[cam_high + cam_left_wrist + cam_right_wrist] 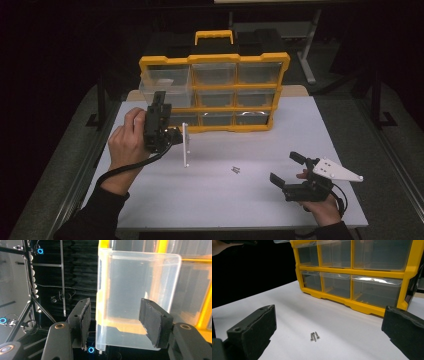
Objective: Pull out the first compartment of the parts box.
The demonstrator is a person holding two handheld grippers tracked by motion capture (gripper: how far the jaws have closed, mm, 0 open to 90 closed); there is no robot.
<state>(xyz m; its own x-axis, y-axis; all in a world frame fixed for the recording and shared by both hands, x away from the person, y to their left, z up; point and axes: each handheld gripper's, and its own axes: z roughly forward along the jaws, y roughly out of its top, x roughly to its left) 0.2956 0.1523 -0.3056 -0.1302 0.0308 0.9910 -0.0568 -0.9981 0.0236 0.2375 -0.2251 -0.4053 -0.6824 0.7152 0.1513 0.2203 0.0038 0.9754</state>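
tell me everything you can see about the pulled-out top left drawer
The drawer is clear, slightly frosted plastic, box-shaped with rounded front corners. It sticks out level from the top left slot of the yellow organizer, well past the other drawers' fronts. It looks empty. The left gripper sits at its front with a jaw on either side of the lower front edge; the pads seem not to press on it.

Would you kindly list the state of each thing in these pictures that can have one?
Top-left drawer: pulled out of the organizer, clear, nothing visible inside.
Other drawers: pushed in.
Organizer: upright on the table, handle up.
Left claw: open, pads on either side of the pulled-out drawer's corner, not pressing.
Right claw: open wide, nothing held.
Screws: lying loose together on the table.
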